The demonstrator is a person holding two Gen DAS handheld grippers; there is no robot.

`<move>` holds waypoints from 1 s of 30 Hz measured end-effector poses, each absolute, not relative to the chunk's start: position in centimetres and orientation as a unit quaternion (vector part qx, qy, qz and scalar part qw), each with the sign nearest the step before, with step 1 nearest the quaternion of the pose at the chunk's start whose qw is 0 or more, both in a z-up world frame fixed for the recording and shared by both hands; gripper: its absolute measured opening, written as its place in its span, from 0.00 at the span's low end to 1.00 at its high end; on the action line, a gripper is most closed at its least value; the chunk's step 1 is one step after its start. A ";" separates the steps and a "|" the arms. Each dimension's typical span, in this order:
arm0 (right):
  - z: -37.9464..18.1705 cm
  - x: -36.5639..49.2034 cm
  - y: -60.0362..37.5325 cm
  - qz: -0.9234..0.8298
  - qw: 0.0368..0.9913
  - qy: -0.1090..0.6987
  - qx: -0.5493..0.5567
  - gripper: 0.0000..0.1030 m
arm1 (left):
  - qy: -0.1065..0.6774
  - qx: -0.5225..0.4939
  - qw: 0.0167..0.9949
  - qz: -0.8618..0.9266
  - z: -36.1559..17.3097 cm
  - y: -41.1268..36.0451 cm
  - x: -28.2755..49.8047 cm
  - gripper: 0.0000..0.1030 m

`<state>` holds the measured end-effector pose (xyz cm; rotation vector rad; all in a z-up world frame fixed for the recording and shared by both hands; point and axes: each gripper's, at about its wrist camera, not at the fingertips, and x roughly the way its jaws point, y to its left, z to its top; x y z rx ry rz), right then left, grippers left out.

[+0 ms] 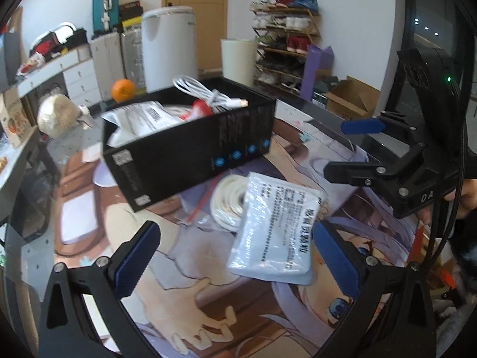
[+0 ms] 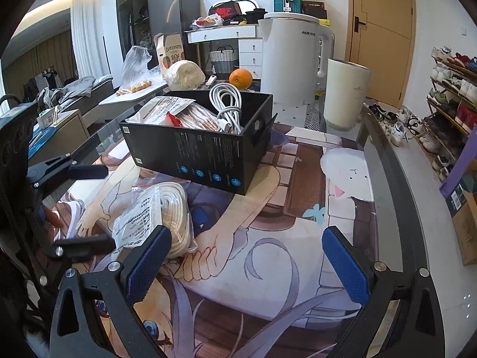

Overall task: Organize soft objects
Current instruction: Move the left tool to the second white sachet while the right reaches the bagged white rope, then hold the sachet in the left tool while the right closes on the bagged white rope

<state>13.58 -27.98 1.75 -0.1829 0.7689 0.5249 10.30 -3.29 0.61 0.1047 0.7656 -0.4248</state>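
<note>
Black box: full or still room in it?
Nearly full. The black box is open-topped, with a silver packet and coiled white cable rising above its rim. Depth underneath: cannot tell.

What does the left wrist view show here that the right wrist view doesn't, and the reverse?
Only the left wrist view: the printed face of the silver sachet, lying partly on the bagged white cord, between the open left tool; also purple cardboard beside the shoe rack.

Only the right wrist view: the curtains, the dark cabinet and the open right tool over bare mat.

Both: the black box with packets and a white cable, the orange, the kettle.
</note>
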 end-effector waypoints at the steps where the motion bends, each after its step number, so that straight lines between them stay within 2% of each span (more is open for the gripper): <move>1: 1.7 13.6 -28.0 0.253 0.889 0.371 -0.087 1.00 | 0.373 0.052 0.902 -0.211 0.5 -3.4 10.4 1.00; 15: 1.4 13.8 -27.7 0.252 0.889 0.369 -0.094 1.00 | 0.391 0.098 0.888 -0.223 -0.2 -5.3 10.5 0.98; 18: 1.4 13.9 -27.7 0.252 0.889 0.370 -0.093 1.00 | 0.394 0.095 0.885 -0.227 -0.3 -5.2 10.6 0.90; 20: 1.5 13.9 -27.7 0.250 0.890 0.370 -0.094 1.00 | 0.401 0.091 0.883 -0.225 -0.5 -5.0 10.8 0.82; 22: 1.6 13.9 -27.7 0.249 0.891 0.368 -0.094 1.00 | 0.406 0.083 0.881 -0.229 -0.6 -4.8 10.9 0.68; 23: 1.6 13.8 -27.8 0.249 0.891 0.368 -0.094 1.00 | 0.405 0.082 0.881 -0.229 -0.6 -4.7 10.9 0.66; 24: 1.6 13.8 -27.8 0.249 0.891 0.368 -0.094 1.00 | 0.400 0.082 0.883 -0.231 -0.5 -4.6 10.7 0.56; 27: 1.6 13.8 -27.8 0.248 0.891 0.368 -0.095 1.00 | 0.395 0.077 0.885 -0.232 -0.3 -4.4 10.3 0.52; 30: 1.6 13.8 -27.8 0.249 0.891 0.368 -0.094 1.00 | 0.387 0.073 0.890 -0.229 -0.1 -4.1 9.7 0.51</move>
